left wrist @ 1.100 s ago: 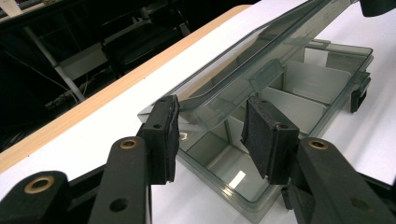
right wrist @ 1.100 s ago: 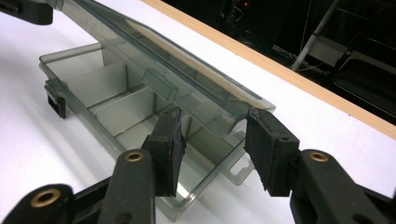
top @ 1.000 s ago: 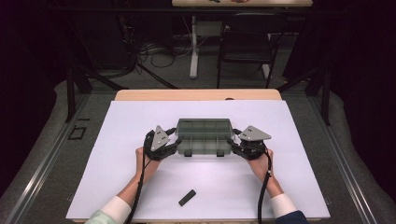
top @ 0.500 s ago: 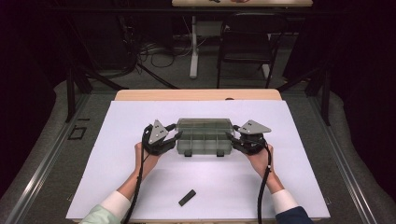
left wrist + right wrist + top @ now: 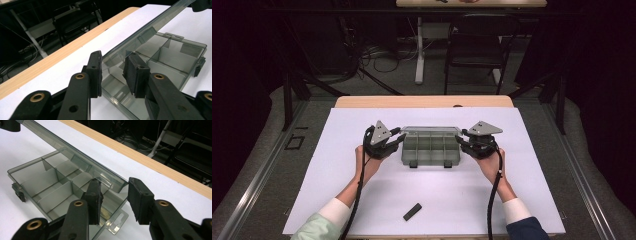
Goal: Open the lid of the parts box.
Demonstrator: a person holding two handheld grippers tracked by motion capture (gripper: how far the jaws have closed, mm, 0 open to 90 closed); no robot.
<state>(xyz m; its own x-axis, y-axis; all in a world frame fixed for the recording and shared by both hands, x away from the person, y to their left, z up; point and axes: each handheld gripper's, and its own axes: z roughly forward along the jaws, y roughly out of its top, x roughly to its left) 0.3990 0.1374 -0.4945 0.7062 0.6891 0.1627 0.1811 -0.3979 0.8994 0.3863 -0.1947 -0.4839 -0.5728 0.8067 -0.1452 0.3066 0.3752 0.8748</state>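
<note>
A smoky clear compartment box (image 5: 430, 150) lies in the middle of the white sheet, its inner dividers (image 5: 53, 186) bare. Its lid (image 5: 152, 30) stands tilted up, hinged along the far side. My left gripper (image 5: 398, 140) is at the box's left end, my right gripper (image 5: 461, 140) at its right end. In the left gripper view the lid's corner (image 5: 111, 58) sits between my left gripper (image 5: 112, 72) pads. In the right gripper view the lid's other end (image 5: 112, 181) fills my right gripper (image 5: 113, 195). Both pairs of jaws have just been closing on the lid.
A small black oblong piece (image 5: 412, 211) lies on the white sheet (image 5: 532, 200) near the front edge. The wooden table edge (image 5: 422, 101) runs along the back; beyond it stand a chair (image 5: 474, 50) and cables on the floor.
Both hands have risen a little, and the lid has swung up from flat on the box to a raised tilt. The compartments now lie uncovered.
</note>
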